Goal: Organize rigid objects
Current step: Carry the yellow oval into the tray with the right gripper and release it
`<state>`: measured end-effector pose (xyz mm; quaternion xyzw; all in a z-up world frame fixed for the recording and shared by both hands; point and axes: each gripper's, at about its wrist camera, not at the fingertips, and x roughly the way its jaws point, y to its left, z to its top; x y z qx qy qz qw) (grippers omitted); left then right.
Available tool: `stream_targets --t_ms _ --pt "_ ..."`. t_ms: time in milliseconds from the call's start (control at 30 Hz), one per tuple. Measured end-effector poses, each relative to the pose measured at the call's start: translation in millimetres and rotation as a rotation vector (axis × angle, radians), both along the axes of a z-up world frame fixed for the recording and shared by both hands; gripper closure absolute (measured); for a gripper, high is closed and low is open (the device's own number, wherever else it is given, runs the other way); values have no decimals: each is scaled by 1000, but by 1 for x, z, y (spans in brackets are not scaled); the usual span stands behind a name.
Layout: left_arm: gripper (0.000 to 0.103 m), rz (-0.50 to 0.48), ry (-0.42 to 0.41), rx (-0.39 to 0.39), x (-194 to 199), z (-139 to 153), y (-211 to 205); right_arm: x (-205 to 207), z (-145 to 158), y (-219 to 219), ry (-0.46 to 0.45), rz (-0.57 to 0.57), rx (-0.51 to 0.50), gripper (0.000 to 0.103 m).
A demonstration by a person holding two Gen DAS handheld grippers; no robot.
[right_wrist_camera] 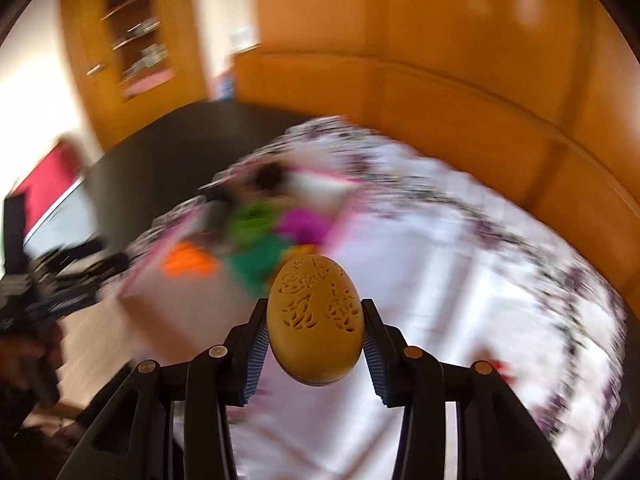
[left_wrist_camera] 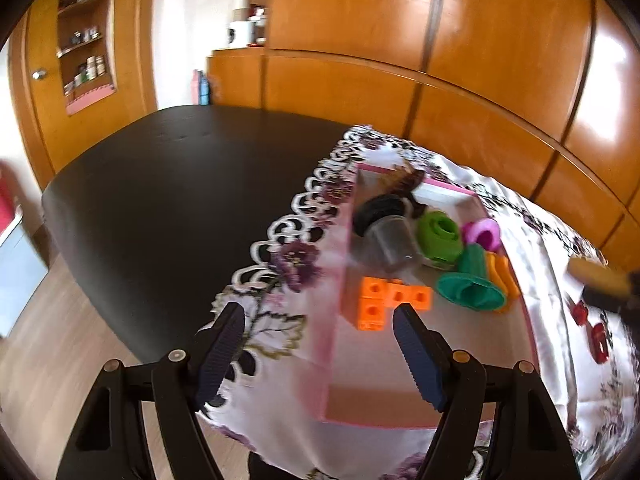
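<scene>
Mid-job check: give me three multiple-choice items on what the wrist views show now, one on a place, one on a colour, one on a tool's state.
1. Where do the orange linked cubes lie?
A. inside the pink-edged box
B. on the bare black table
C. in the left tool

2. What colour is the carved egg?
A. green
B. yellow
C. magenta

3. What state is the right tool in?
A. open and empty
B. shut on the egg
C. out of view

Answers:
1 A: the cubes sit on the box floor, within its pink walls, near the green funnel.
2 B: its pierced shell is yellow in the right wrist view.
3 B: both ribbed pads press the egg's sides, while the left tool stands open with nothing between its pads.
</scene>
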<state>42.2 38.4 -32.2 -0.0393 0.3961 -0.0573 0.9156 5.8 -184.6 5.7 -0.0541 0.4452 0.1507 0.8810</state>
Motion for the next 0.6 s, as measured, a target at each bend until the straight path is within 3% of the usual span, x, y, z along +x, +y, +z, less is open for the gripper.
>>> stream_targets --t_ms 100,200,333,400,600 --pt "26 20 5 -7 1 -2 8 10 -24 47 73 92 1 60" --pt "26 33 11 -17 2 -4 14 28 -49 70 108 83 -37 59" --pt "26 31 17 -21 2 -6 15 56 -82 72 132 -29 -97 59" --pt "26 25 23 -26 1 -7 14 63 -91 65 133 -76 -60 59" --pt "26 15 25 -21 1 -9 9 64 -90 63 126 -94 -24 59"
